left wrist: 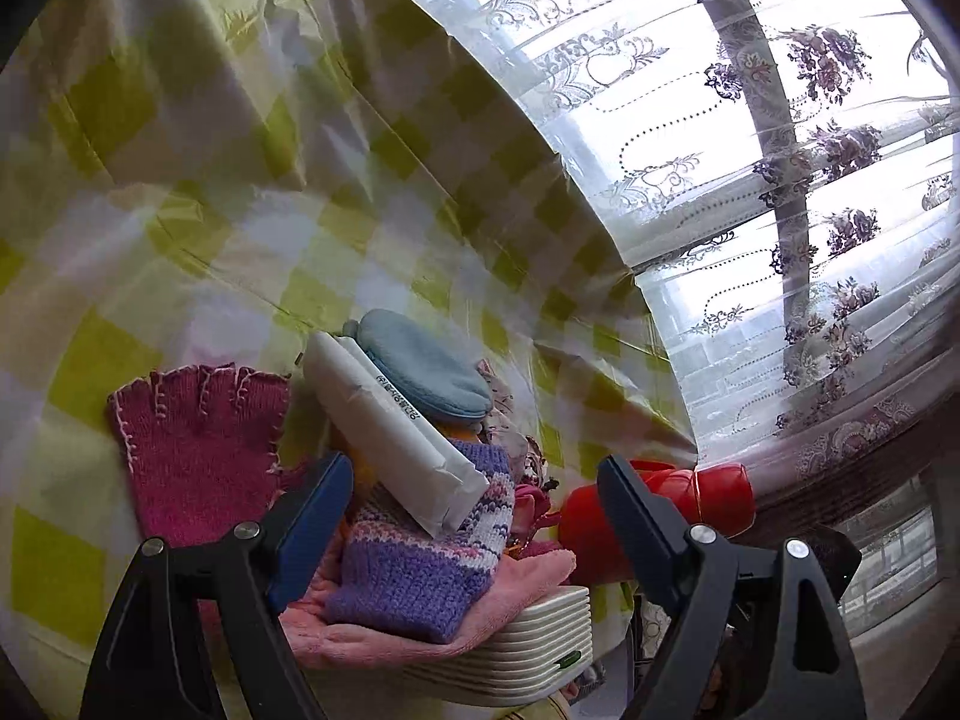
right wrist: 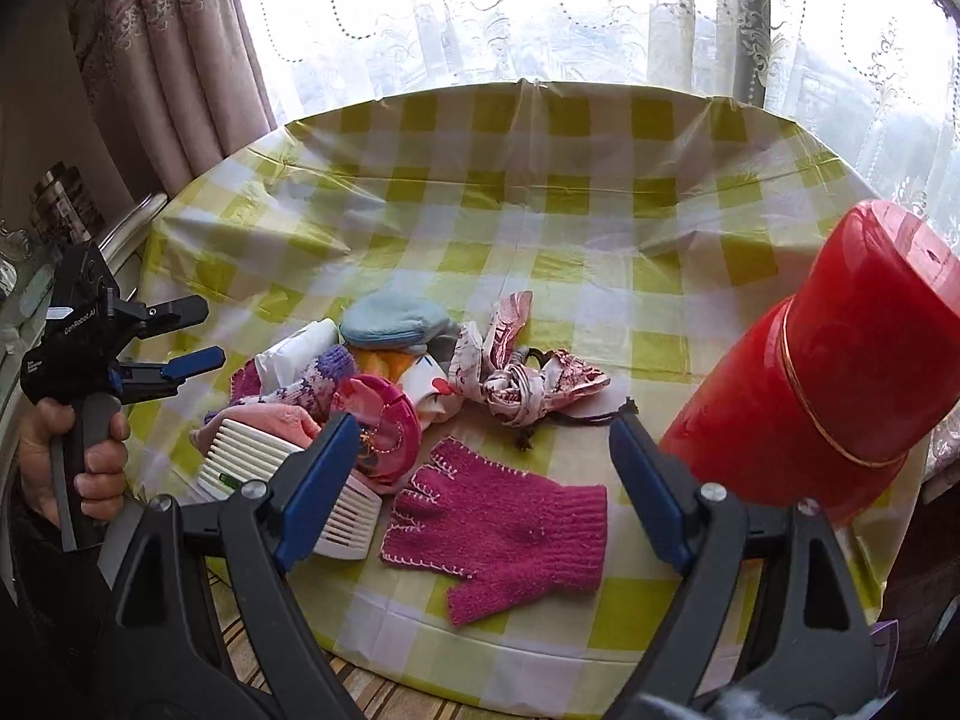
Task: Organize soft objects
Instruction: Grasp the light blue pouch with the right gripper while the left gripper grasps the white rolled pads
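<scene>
Soft items sit in a heap mid-left on the tabletop (right wrist: 540, 192), which has a yellow-green/white check cover. Heap incl. a blue fleece piece (right wrist: 396, 315) at the back, a purple striped knit (left wrist: 420, 546) w/ a white flat packet (left wrist: 390, 414) lying tilted across it, a pink round pouch (right wrist: 378, 420), a pink fleece cloth (left wrist: 432, 630) draped over a white ribbed box (right wrist: 282, 480) at the near-left edge, and a pink-and-white patterned scarf (right wrist: 522, 372) bunched to the right of the heap. A magenta knit glove (right wrist: 504, 534) lies flat and apart from the heap, near the front edge. A red cylinder container (right wrist: 822, 372) lies tilted at the right side. Right gripper (right wrist: 480, 480) hovers above the glove, jaws wide apart, nothing between the pads. Left gripper (right wrist: 192, 330) is at the left of the tabletop beside the heap, held by a hand (right wrist: 78, 450); jaws apart, not touching anything. Lace curtains (right wrist: 540, 12) and window behind.
</scene>
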`<state>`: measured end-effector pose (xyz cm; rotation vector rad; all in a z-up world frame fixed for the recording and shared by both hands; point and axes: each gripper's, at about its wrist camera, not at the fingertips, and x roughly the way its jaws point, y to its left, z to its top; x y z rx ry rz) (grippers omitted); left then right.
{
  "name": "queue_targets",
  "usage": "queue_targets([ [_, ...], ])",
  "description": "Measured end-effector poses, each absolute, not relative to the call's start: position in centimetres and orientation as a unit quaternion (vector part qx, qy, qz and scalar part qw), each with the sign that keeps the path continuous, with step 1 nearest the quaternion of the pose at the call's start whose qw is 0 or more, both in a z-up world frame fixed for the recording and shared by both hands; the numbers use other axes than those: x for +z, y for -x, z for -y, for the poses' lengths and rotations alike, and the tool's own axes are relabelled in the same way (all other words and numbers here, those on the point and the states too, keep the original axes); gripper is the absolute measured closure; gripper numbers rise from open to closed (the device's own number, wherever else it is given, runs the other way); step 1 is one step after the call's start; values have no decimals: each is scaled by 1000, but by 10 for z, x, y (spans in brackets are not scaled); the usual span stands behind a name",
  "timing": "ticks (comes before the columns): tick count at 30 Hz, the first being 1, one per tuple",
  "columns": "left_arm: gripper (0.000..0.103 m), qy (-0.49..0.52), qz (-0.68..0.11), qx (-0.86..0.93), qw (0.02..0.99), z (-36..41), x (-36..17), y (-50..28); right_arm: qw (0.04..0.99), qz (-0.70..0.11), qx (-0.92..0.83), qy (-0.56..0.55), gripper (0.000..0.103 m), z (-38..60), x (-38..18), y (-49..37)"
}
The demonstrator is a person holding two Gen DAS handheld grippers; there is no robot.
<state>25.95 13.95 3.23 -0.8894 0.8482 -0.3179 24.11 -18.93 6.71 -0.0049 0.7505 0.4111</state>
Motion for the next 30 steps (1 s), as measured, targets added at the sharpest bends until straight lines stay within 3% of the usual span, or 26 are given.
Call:
queue_targets([
  [14,24,488,-472,-153,718,-146,-36,-318,863,-451,228,35,13,111,64,-345],
  [18,33,499,-483,-159,702,-145,-48,-327,844,-462,252,102,13,76,51,-364],
  [25,58,511,-483,-155,694,-150,-60,-333,800,-475,288,225,13,33,22,-393],
  [30,62,513,-465,-144,707,-161,-53,-326,767,-492,324,255,13,9,2,-402],
])
